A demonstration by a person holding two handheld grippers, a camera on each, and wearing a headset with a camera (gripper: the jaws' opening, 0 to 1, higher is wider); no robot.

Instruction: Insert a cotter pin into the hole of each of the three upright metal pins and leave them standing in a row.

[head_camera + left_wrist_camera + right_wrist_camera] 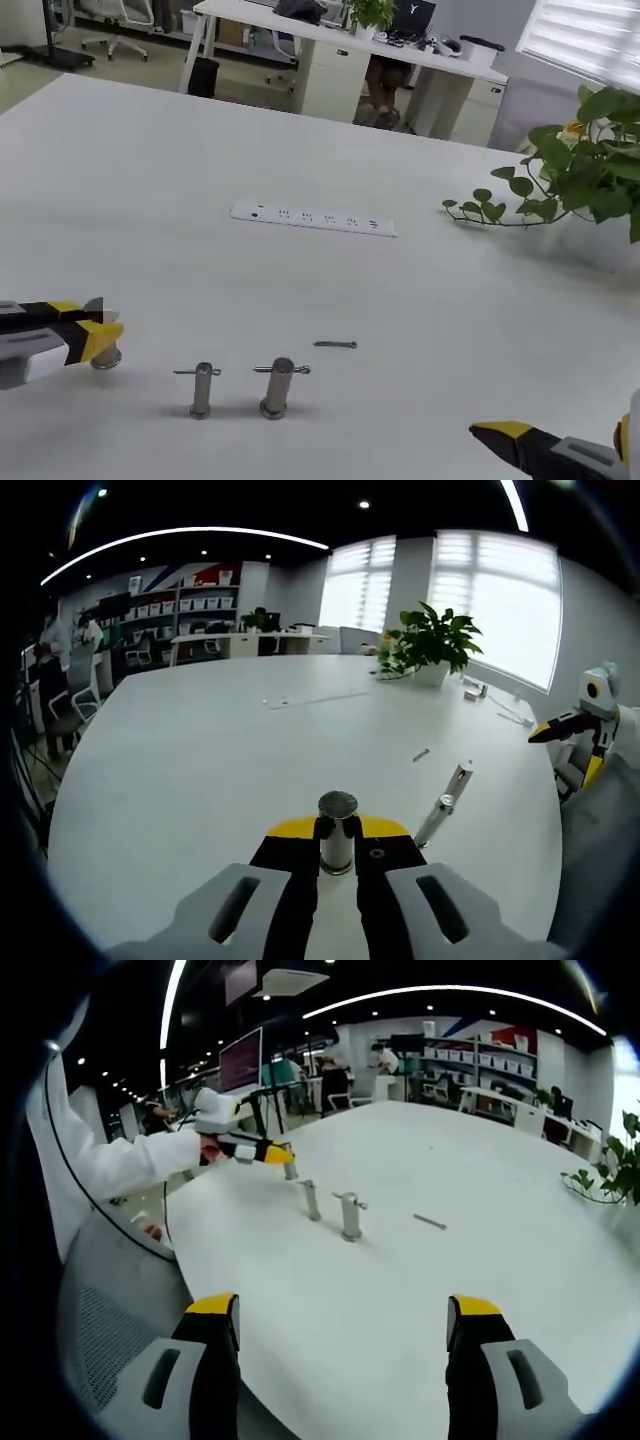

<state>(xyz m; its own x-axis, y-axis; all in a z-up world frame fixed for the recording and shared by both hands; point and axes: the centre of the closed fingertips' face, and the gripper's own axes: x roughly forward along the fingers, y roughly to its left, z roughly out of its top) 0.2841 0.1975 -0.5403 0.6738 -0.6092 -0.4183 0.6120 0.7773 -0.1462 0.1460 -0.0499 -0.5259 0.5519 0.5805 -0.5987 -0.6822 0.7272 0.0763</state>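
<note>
Presently, item 1: 3 upright metal pins standing in a row near my edge of the table [300, 130]. The middle pin [202, 392] carries a fitted cotter pin [186, 372] crosswise through the hole near its head, and the right-hand pin [276, 390] carries one likewise. The left-hand pin [337, 810] looks bare of any cotter pin, as far as I can see.

Item 2: 1 loose cotter pin [335, 345], lying flat just beyond the right-hand pin and apart from it.

Item 3: left tool [338, 845], jaws closed against the shank of the left-hand pin, presumably to steady it upright and present its hole for insertion.

Item 4: right tool [342, 1310], jaws spread wide and holding nothing, low at the near right, well apart from the loose cotter pin. I judge it is free in order to fetch that pin.

Status: 2 of 3 done by my reckoning.

Item 5: white power strip [312, 218] mid-table and a leafy plant [585, 170] at the far right.
</note>
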